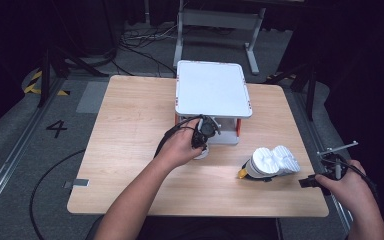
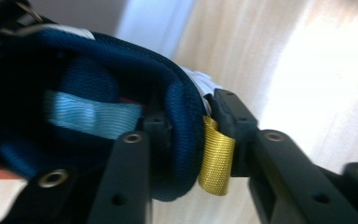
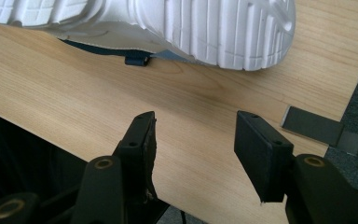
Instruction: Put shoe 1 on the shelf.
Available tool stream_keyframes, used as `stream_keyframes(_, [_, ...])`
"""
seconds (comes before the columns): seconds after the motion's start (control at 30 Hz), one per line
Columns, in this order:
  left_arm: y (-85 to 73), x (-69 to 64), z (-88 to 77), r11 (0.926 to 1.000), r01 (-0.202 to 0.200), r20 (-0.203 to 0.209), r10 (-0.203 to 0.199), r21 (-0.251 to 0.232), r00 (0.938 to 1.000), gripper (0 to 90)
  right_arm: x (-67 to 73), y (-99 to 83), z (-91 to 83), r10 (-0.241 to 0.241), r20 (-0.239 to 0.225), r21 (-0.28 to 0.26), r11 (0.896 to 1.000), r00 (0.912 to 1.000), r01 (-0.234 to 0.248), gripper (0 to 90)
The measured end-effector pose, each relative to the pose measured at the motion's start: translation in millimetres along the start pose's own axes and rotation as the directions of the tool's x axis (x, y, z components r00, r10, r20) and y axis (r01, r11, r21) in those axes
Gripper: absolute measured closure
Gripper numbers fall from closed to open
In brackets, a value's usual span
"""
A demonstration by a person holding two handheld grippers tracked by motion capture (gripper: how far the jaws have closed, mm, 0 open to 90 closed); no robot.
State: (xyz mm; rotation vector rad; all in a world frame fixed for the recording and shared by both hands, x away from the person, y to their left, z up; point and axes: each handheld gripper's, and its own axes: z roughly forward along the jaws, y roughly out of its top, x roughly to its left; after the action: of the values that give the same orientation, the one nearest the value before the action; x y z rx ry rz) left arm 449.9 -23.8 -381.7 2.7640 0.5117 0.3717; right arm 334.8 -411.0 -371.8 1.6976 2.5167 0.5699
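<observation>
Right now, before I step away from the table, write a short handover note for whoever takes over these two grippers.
Left gripper: jaws astride the heel collar of the blue shoe, by its yellow loop; whether they pinch it is unclear. It is at the front of the white rack.
Right gripper: open, empty, at the table's right edge.
Second shoe: lying sole up on the table, untouched.
Left, probably: settle the first shoe, then fetch the second.

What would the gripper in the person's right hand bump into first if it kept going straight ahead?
Probably the white ridged sole of the shoe lying on the wooden table. The right gripper is open and holds nothing; depth is uncertain.
</observation>
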Motion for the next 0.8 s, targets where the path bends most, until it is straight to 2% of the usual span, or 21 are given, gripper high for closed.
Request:
stream_keyframes(0.07, [-0.6, -0.1, -4.9, 0.9998, 0.015, -0.040, -0.015, -0.011, 0.9991, 61.9, -0.1, -0.3, -0.4, 0.000, 0.001, -0.002, 1.000, 1.0000, 0.000, 48.9])
stream_keyframes(0.13, [-1.7, -2.7, -13.5, 0.9992, 0.037, -0.048, -0.037, -0.017, 0.9981, 59.0, 0.4, 0.5, -0.4, -0.002, -0.001, -0.005, 1.000, 1.0000, 0.002, 48.7])
stream_keyframes(0.2, [-2.9, -4.8, -23.5, 0.9964, 0.060, -0.046, -0.063, -0.060, 0.9969, 54.1, 1.6, 2.0, 0.6, -0.010, -0.003, -0.003, 1.000, 0.9999, 0.010, 48.5])
stream_keyframes(0.27, [-6.2, -6.5, -35.6, 0.9918, 0.078, -0.074, -0.086, -0.101, 0.9936, 51.6, 3.0, 3.9, 1.1, -0.015, -0.009, -0.003, 1.000, 0.9999, 0.015, 48.1])
stream_keyframes(0.33, [-10.9, -8.4, -47.5, 0.9831, 0.120, -0.084, -0.132, -0.138, 0.9876, 49.0, 3.6, 6.1, 0.8, -0.022, -0.011, -0.007, 1.000, 0.9997, 0.022, 48.0])
stream_keyframes(0.4, [-16.6, -11.4, -58.3, 0.9704, 0.178, -0.076, -0.192, -0.163, 0.9784, 47.9, 3.8, 8.5, 0.2, -0.029, -0.010, -0.015, 0.999, 0.9995, 0.029, 47.9])
stream_keyframes(0.43, [-19.7, -13.2, -62.8, 0.9609, 0.215, -0.061, -0.229, -0.174, 0.9716, 47.5, 3.8, 9.4, -0.4, -0.032, -0.011, -0.016, 0.999, 0.9994, 0.031, 47.9])
stream_keyframes(0.47, [-23.9, -16.6, -66.7, 0.9407, 0.278, -0.035, -0.290, -0.195, 0.9565, 46.3, 4.2, 10.9, -0.7, -0.031, -0.009, -0.020, 0.999, 0.9995, 0.030, 47.9])
stream_keyframes(0.5, [-28.1, -19.9, -68.6, 0.9211, 0.314, -0.018, -0.327, -0.230, 0.9449, 45.3, 4.3, 12.8, -1.1, -0.039, -0.012, -0.021, 0.999, 0.9992, 0.038, 47.9])
stream_keyframes(0.53, [-31.1, -21.7, -69.6, 0.9097, 0.333, -0.002, -0.345, -0.248, 0.9387, 45.7, 5.0, 14.5, -0.8, -0.041, -0.014, -0.026, 0.999, 0.9991, 0.041, 47.9])
stream_keyframes(0.57, [-34.4, -23.7, -70.2, 0.9016, 0.356, 0.013, -0.365, -0.245, 0.9311, 46.3, 5.5, 15.8, -0.6, -0.045, -0.014, -0.027, 0.999, 0.9989, 0.045, 47.9])
stream_keyframes(0.6, [-37.0, -25.7, -70.4, 0.8981, 0.375, 0.005, -0.385, -0.229, 0.9230, 46.4, 6.2, 17.7, -0.1, -0.050, -0.017, -0.027, 0.998, 0.9986, 0.050, 47.9])
stream_keyframes(0.63, [-39.6, -27.8, -70.1, 0.8952, 0.391, -0.018, -0.404, -0.214, 0.9148, 46.4, 7.4, 19.7, 0.5, -0.054, -0.020, -0.026, 0.998, 0.9984, 0.053, 47.9])
stream_keyframes(0.7, [-43.8, -35.5, -65.6, 0.8839, 0.432, -0.068, -0.449, -0.178, 0.8907, 46.4, 9.5, 23.5, 1.8, -0.066, -0.025, -0.024, 0.998, 0.9975, 0.065, 47.8])
stream_keyframes(0.73, [-45.0, -38.7, -62.6, 0.8805, 0.447, -0.079, -0.462, -0.159, 0.8833, 46.4, 10.9, 25.5, 2.3, -0.070, -0.026, -0.026, 0.997, 0.9972, 0.069, 47.7])
stream_keyframes(0.8, [-46.3, -43.9, -55.2, 0.8726, 0.475, -0.072, -0.484, -0.113, 0.8720, 47.3, 12.3, 27.8, 2.3, -0.076, -0.029, -0.030, 0.997, 0.9967, 0.075, 47.6])
